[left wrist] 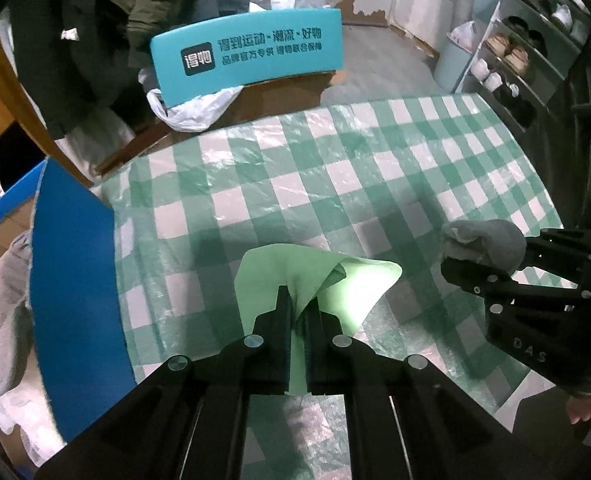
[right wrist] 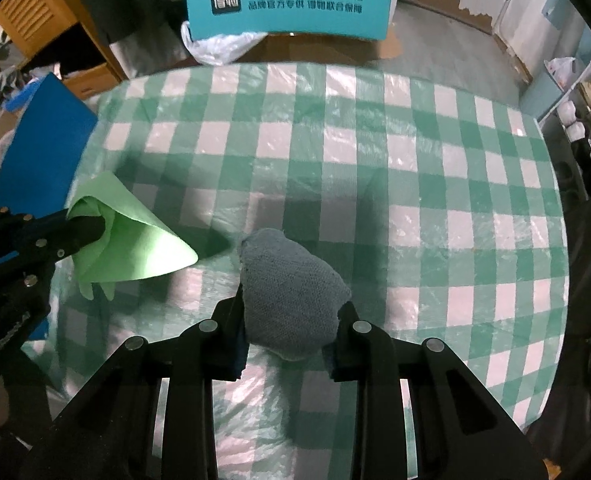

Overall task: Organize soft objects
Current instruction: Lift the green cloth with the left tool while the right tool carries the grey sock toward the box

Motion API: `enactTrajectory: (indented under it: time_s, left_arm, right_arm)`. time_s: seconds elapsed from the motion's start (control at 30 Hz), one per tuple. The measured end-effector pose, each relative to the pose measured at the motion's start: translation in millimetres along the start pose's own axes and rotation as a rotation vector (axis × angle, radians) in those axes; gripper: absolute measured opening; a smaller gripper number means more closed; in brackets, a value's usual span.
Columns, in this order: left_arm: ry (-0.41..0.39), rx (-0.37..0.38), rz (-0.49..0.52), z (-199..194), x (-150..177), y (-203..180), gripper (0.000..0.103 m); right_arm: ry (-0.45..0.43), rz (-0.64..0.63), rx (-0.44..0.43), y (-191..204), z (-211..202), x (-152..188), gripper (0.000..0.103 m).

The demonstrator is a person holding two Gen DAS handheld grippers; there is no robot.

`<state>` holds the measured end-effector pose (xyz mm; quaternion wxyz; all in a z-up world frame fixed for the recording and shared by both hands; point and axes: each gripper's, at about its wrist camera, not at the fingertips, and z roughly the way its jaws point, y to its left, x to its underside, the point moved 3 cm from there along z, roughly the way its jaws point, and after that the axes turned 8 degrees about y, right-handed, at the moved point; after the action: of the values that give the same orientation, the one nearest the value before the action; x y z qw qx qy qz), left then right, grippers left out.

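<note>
Grey sock (right wrist: 291,300) bunched, toe upward

dim room light is seen, glare on the plastic-covered checked tablecloth (left wrist: 335,168), edges bent and vignetted by fisheye.

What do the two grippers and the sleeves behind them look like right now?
Both the left gripper and the right gripper are matte black, angular, with cut-out slots and round silver fasteners. The right one carries faint lettering on its side. A dark striped cuff shows behind it.
</note>
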<state>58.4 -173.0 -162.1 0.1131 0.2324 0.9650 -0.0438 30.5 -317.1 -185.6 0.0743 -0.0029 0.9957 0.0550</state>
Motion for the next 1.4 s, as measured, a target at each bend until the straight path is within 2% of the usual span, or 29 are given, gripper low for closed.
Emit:
enactTrajectory:
  time_s: [0.67,0.93,1.4]
  left_arm:
    - [-0.139,-0.045,-0.06,-74.5,0.8,29.6,0.005]
    - [-0.173,-0.053,-0.109,-97.6,3.6,52.6,0.005]
    - [-0.241,-0.115,-0.176,-133.6,13.0,99.8,0.005]
  right_arm:
    - [-0.145,-0.072,-0.038,40.8,-75.4,-19.9,0.027]
    - [-0.173,-0.113,-0.051,60.8,-90.0,-24.3,0.027]
    - [-0.211,-0.177,-0.075,103.5,-106.7,-43.9,0.027]
